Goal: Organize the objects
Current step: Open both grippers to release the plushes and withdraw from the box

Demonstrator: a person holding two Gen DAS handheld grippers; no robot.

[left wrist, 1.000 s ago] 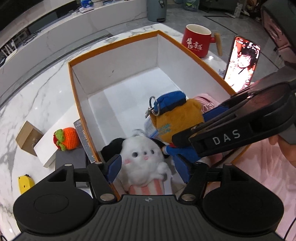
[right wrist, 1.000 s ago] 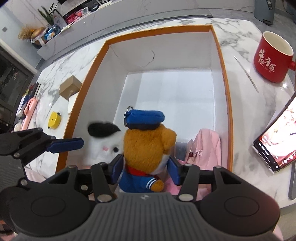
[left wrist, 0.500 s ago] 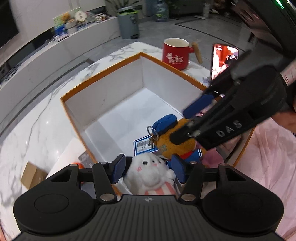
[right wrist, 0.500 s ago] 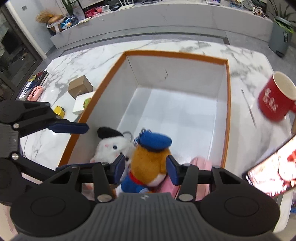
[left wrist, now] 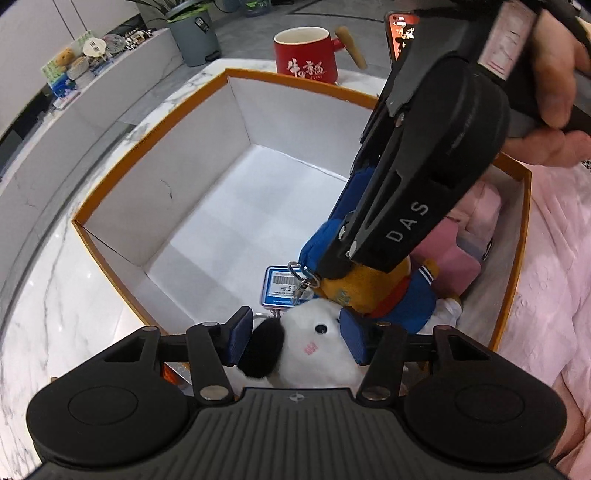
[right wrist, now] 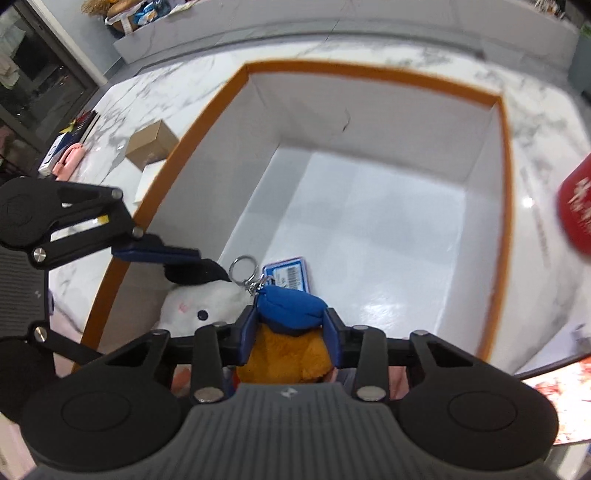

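Note:
A white-walled box with an orange rim (left wrist: 147,142) (right wrist: 369,72) holds two plush toys at its near end. My left gripper (left wrist: 295,339) has a white plush (left wrist: 317,350) (right wrist: 207,299) with a black ear between its blue pads; the jaws are closing and both pads touch it. My right gripper (right wrist: 290,332) is closing on the blue cap (right wrist: 290,306) of an orange plush in a blue jacket (left wrist: 402,295), pads pressed against the cap. In the left wrist view the right gripper's black body covers that plush's head.
A barcode tag (left wrist: 279,288) on a keyring lies on the box floor beside the plushes. Pink items (left wrist: 454,254) fill the box's near right corner. A red mug (left wrist: 304,61) and a phone (left wrist: 400,26) stand beyond the box. A cardboard box (right wrist: 151,142) sits to its left.
Both grippers have rolled and come down over the plushes, and their jaws have narrowed. The right pads now grip the blue cap; the left pads have closed in on the white plush.

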